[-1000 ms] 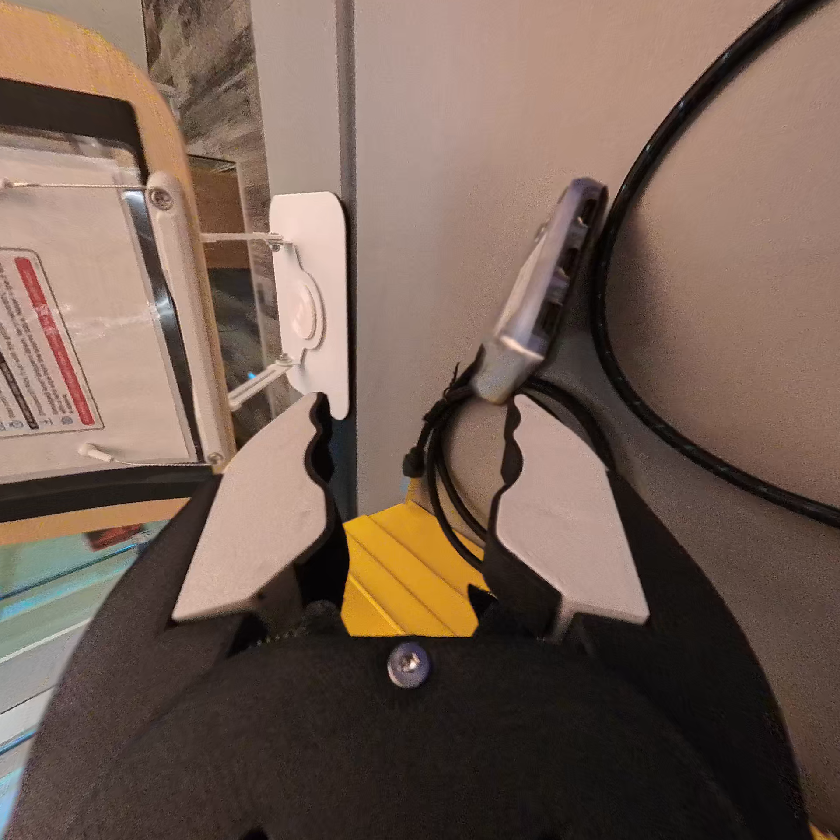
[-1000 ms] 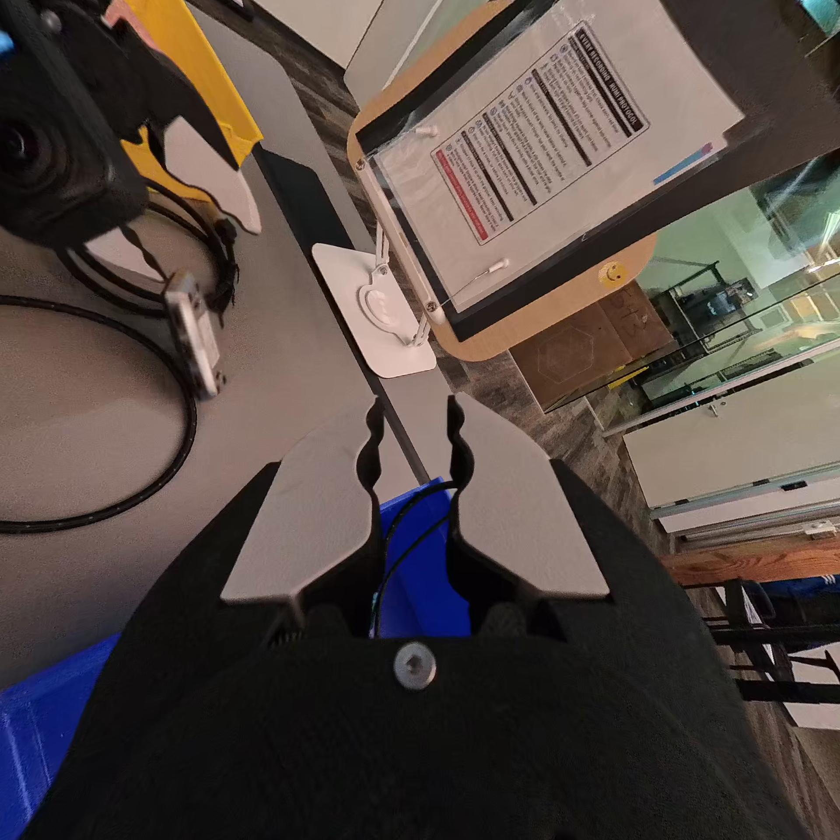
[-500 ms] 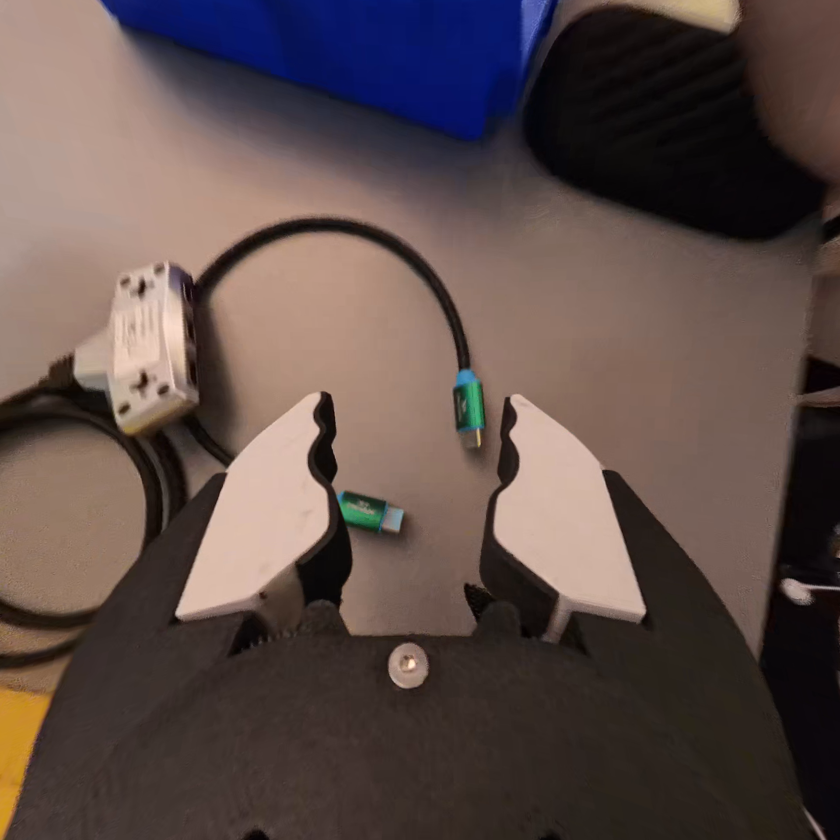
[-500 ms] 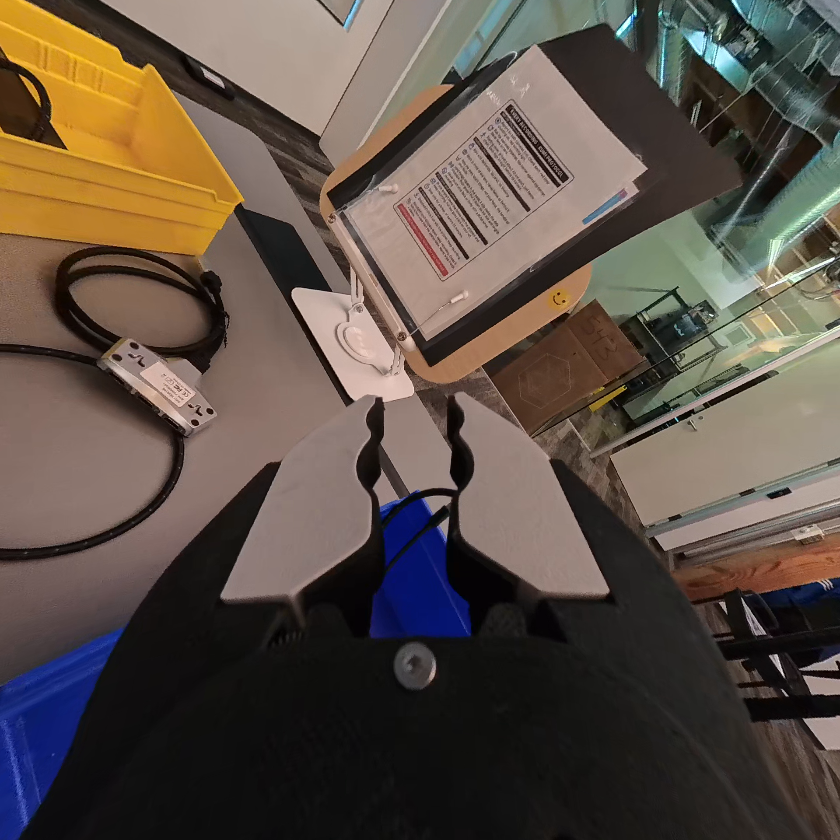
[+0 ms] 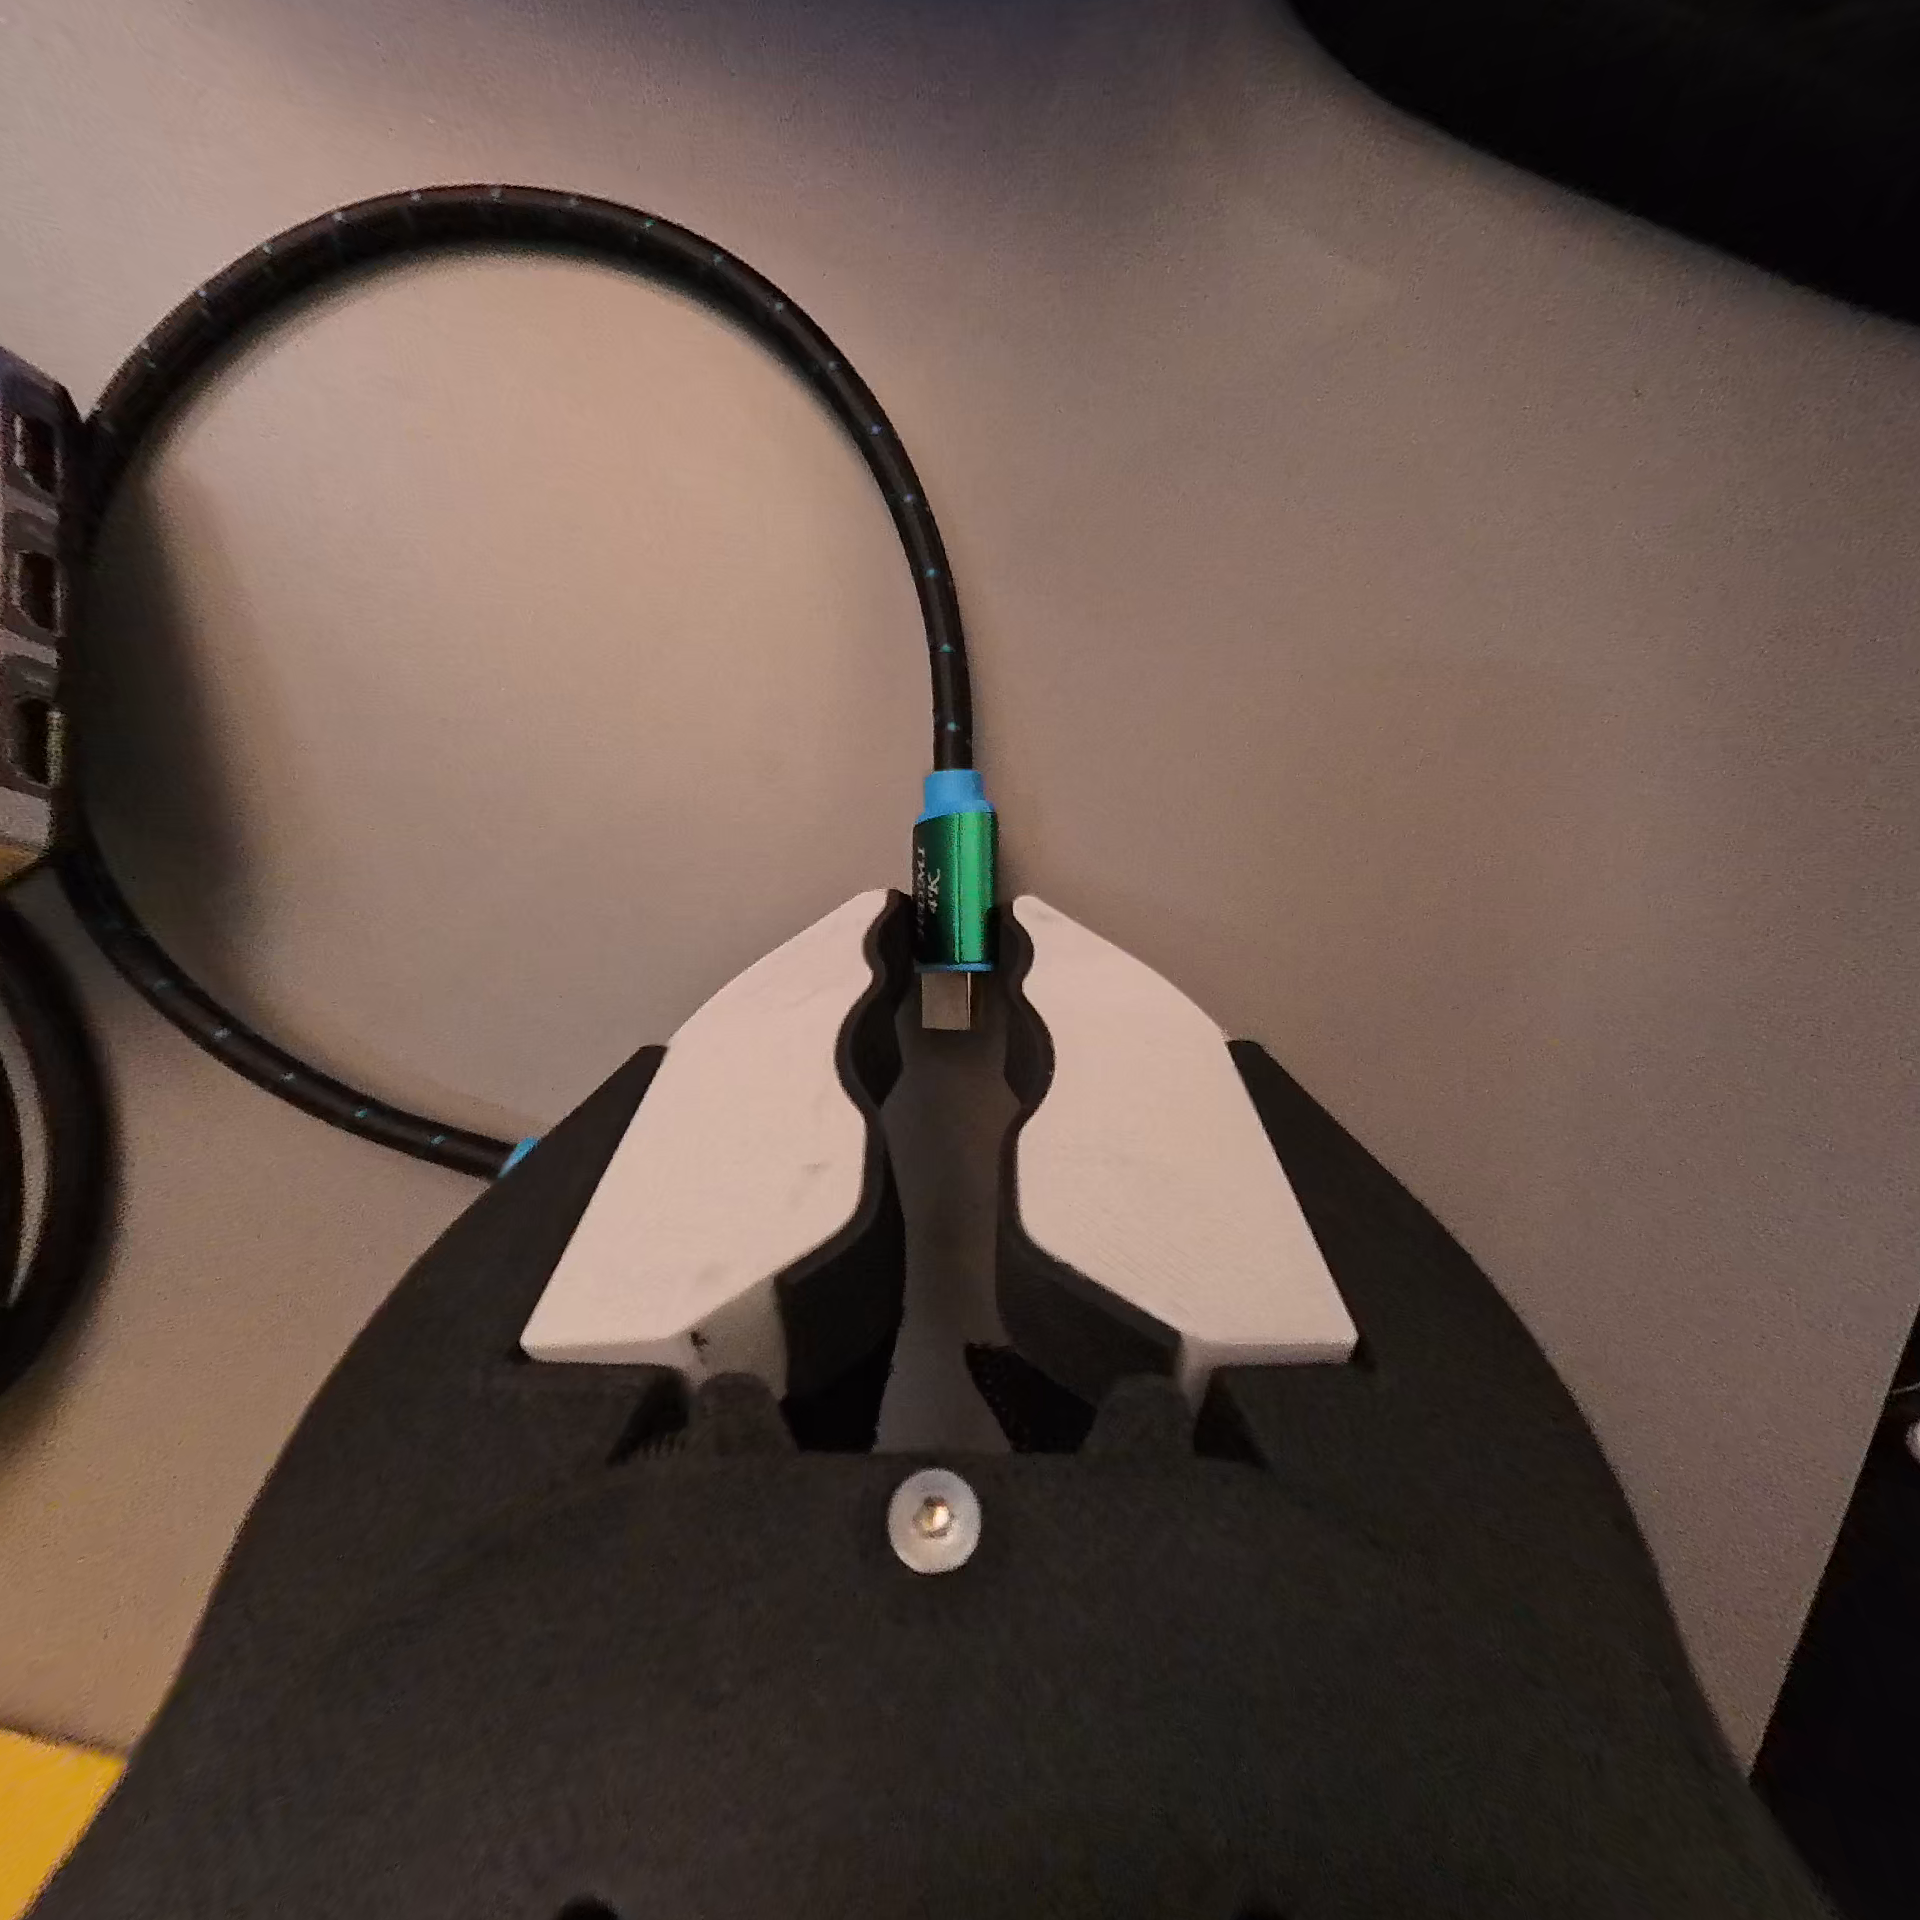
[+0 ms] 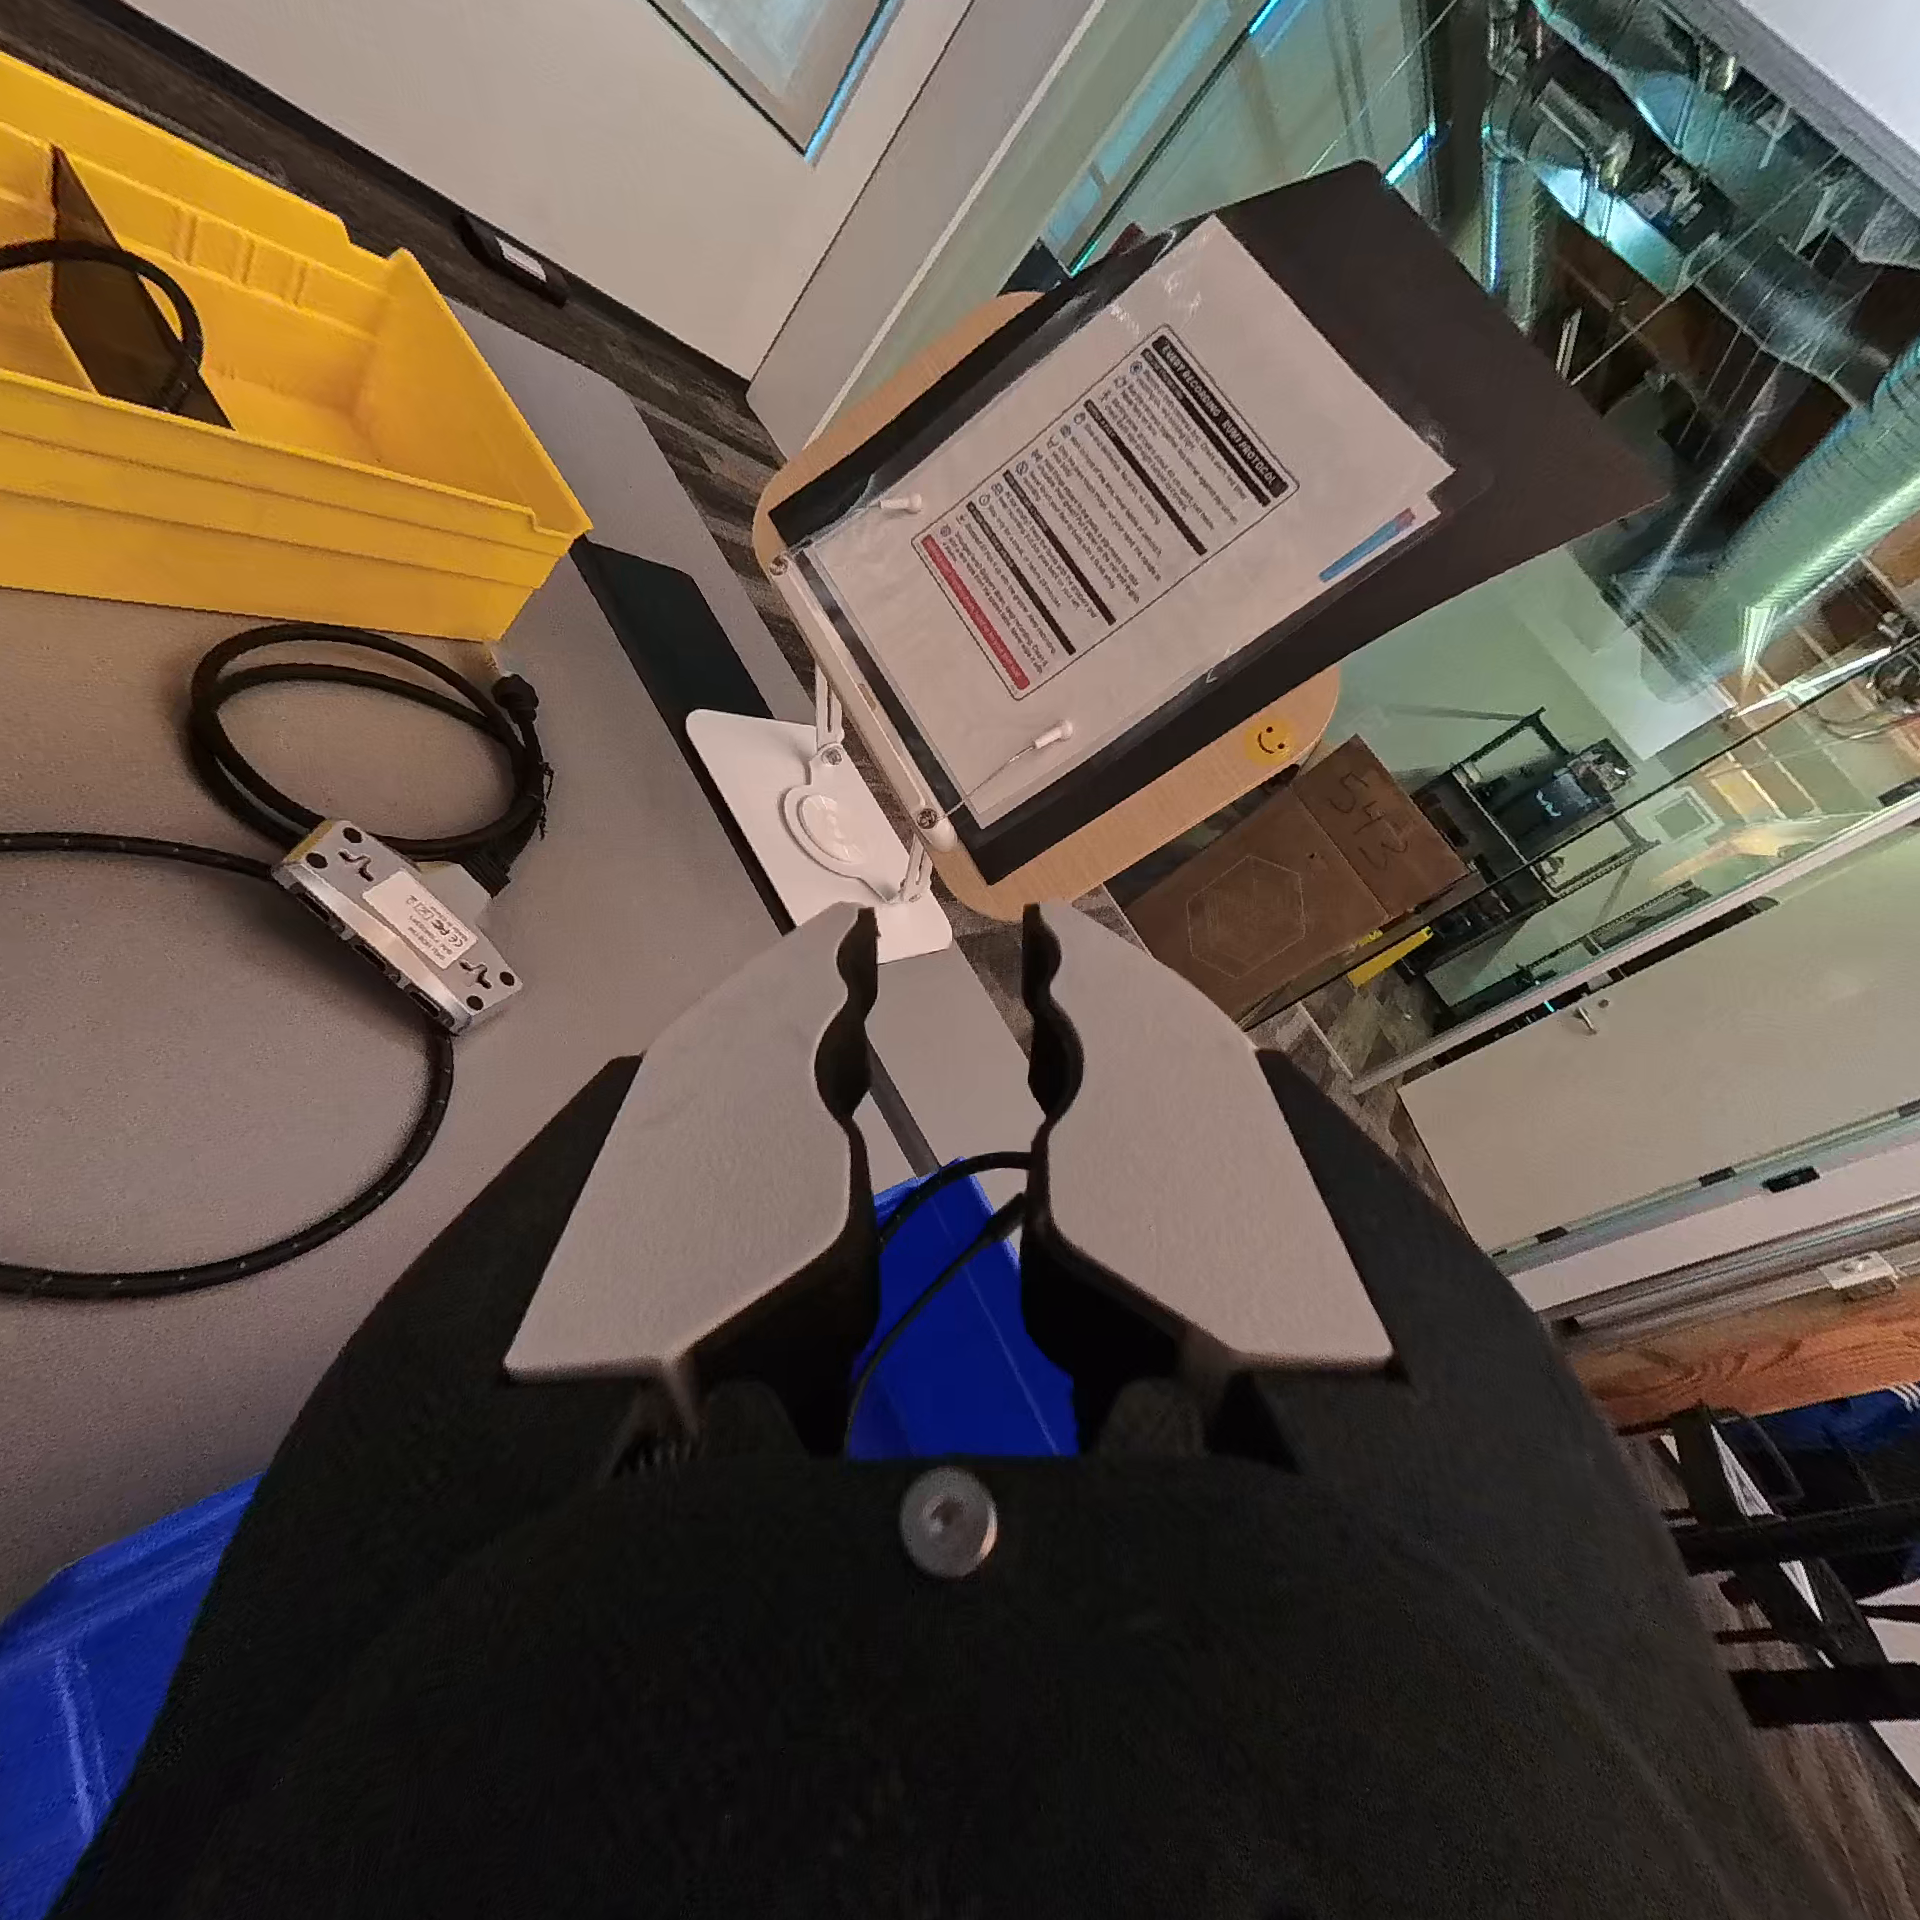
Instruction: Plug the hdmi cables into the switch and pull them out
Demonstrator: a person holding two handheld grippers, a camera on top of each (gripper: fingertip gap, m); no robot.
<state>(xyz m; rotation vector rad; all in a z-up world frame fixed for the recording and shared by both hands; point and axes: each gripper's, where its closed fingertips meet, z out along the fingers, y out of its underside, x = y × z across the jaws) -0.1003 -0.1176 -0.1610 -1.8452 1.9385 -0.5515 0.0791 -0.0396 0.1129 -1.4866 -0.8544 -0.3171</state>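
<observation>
Gripping the green plug (image 5: 954,894) between their tips, the left tongs (image 5: 954,920) are pinched in on its metal shell, with the bare connector end pointing back toward the camera. The plug's braided black cable (image 5: 644,244) arcs up and round to the left over the grey surface (image 5: 1403,644), then curves back down and slips under the left tongs' black body. At the far left edge of that view you can just catch the port side of the switch (image 5: 29,613).

Over in the right wrist view, the right tongs (image 6: 940,935) hang apart with nothing between them, up above the corner of a blue bin (image 6: 935,1340). The switch (image 6: 397,925) lies flat on the surface, well to the left of them, its own black lead coiled (image 6: 364,748) just behind it. A yellow bin (image 6: 270,468) sits farther back, and a white stand (image 6: 831,821) holds up a clear-covered printed sheet (image 6: 1122,540).
</observation>
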